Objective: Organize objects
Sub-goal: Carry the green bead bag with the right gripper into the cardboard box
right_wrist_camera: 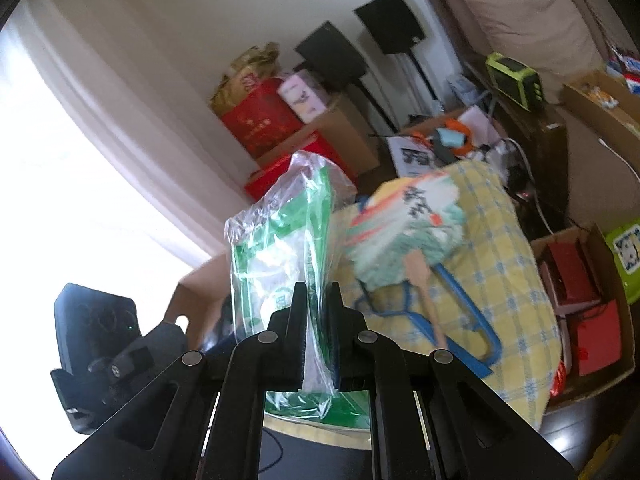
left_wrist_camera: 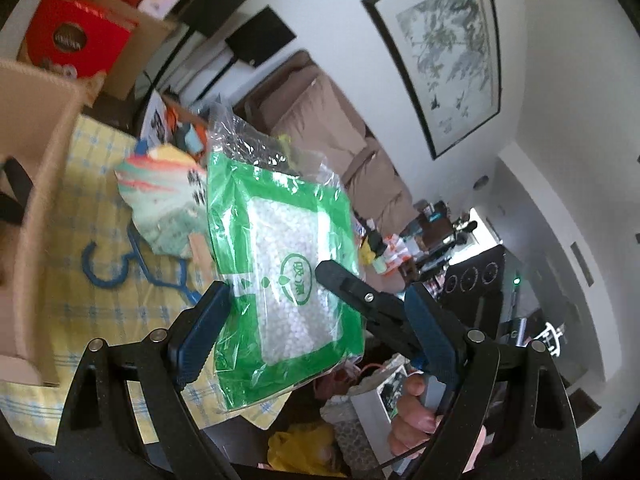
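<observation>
A clear plastic bag with a green border and white beads (left_wrist_camera: 280, 248) hangs in the air above the table. My right gripper (right_wrist_camera: 318, 292) is shut on this green bag (right_wrist_camera: 280, 240) at its lower edge; its black fingers (left_wrist_camera: 352, 284) also show in the left wrist view, pressing the bag. My left gripper (left_wrist_camera: 320, 300) is open, with one blue pad on each side of the bag, not pinching it. A paper fan (left_wrist_camera: 168, 196) (right_wrist_camera: 404, 232) and a blue hanger (left_wrist_camera: 132, 268) (right_wrist_camera: 460, 308) lie on the yellow checked tablecloth (left_wrist_camera: 88, 312).
An open cardboard box (left_wrist_camera: 36, 208) stands on the table at the left; it also shows in the right wrist view (right_wrist_camera: 196, 292). Red gift boxes (right_wrist_camera: 260, 120), black speakers (right_wrist_camera: 332, 52) and a brown sofa (left_wrist_camera: 328, 120) stand behind. A box of red items (right_wrist_camera: 584, 320) sits on the floor.
</observation>
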### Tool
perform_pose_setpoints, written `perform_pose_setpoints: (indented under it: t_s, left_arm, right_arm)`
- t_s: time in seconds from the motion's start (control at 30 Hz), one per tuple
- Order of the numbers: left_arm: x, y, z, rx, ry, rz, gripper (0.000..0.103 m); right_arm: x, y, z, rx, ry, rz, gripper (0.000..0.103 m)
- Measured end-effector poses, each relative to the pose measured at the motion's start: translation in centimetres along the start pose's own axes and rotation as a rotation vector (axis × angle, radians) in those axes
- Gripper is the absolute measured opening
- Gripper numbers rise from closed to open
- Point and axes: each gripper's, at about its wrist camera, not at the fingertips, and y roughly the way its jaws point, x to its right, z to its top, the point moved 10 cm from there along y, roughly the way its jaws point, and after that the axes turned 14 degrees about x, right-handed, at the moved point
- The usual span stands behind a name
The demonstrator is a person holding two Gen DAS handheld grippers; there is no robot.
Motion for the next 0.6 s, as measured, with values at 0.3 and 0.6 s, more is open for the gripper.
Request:
perform_pose_setpoints:
  t_s: [0.3,0.6]
  left_arm:
    - [-1.7,-5.4,4.4,0.07,0.011,0.088,0.086]
    - [-6.5,-9.6,7.2,0.117,-0.049,0.147,0.086]
  right_arm:
    - [-5.5,3.6,-2.0,-0.049,-0.019,0.075,0.008]
    - [-10.2,7.7,-4.6,-0.105,-0.029,0.127,0.008]
